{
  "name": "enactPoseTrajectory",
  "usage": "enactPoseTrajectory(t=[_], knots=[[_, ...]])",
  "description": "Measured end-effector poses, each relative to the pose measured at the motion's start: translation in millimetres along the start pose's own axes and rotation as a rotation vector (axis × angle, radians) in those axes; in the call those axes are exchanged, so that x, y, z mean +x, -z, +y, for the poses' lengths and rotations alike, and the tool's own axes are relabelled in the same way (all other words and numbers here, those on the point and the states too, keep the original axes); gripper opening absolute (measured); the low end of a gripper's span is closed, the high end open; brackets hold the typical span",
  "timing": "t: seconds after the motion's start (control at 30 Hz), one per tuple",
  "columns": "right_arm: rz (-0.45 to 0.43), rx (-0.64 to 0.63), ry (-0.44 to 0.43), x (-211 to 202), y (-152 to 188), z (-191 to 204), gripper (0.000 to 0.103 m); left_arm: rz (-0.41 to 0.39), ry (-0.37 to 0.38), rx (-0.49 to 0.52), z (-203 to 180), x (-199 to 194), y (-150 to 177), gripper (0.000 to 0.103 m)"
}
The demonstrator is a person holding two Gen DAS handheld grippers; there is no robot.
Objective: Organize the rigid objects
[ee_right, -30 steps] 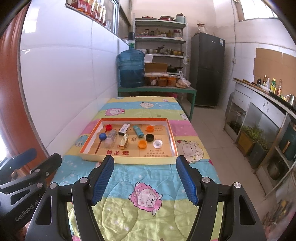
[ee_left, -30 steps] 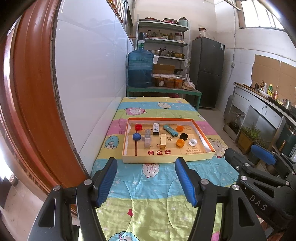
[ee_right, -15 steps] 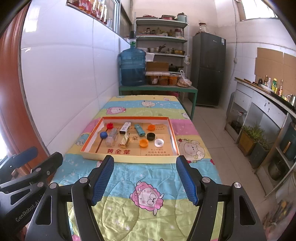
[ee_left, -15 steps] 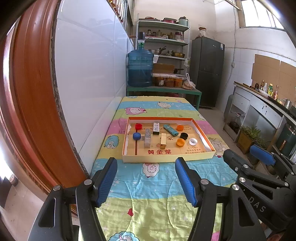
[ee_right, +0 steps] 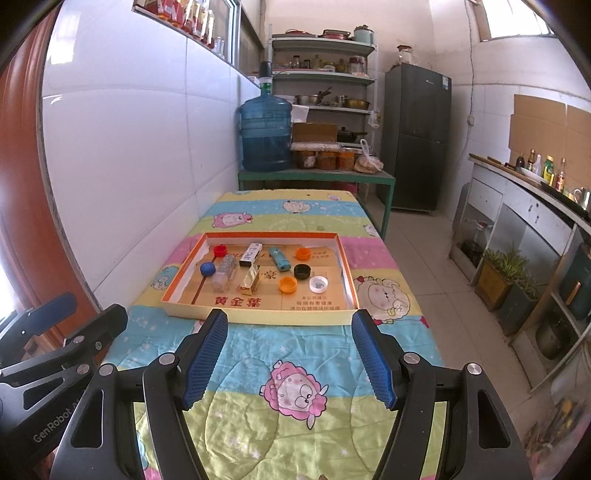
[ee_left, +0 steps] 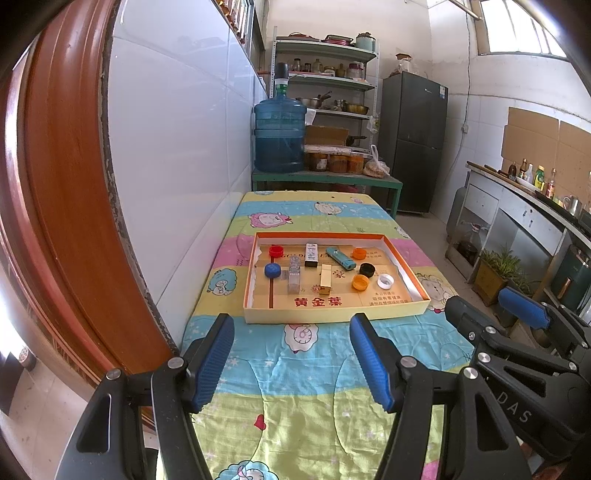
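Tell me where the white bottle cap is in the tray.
In both wrist views the white cap lies open side up in the right half of the tray, toward its near edge, with an orange cap on its left and the black cap just behind.

We see bright daylight from a high window (ee_left: 517,33) — sharp centres, strong fisheye bending and dark vignetting at the edges.

Side-by-side wrist views toward tray (ee_left: 334,315)
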State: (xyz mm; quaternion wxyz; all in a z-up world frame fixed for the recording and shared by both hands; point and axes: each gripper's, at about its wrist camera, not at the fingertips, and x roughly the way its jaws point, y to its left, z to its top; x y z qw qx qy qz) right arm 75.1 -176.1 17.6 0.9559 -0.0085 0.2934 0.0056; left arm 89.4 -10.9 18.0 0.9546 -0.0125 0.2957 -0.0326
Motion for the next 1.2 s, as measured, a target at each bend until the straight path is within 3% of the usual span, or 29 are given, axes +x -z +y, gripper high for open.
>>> enactPoseTrajectory(t=[1.2], knots=[[0.003,0.007,-0.005,2.2,0.3,1.8,0.071,0.008,0.019,-0.002,-1.2,4.1,7.1,0.065]])
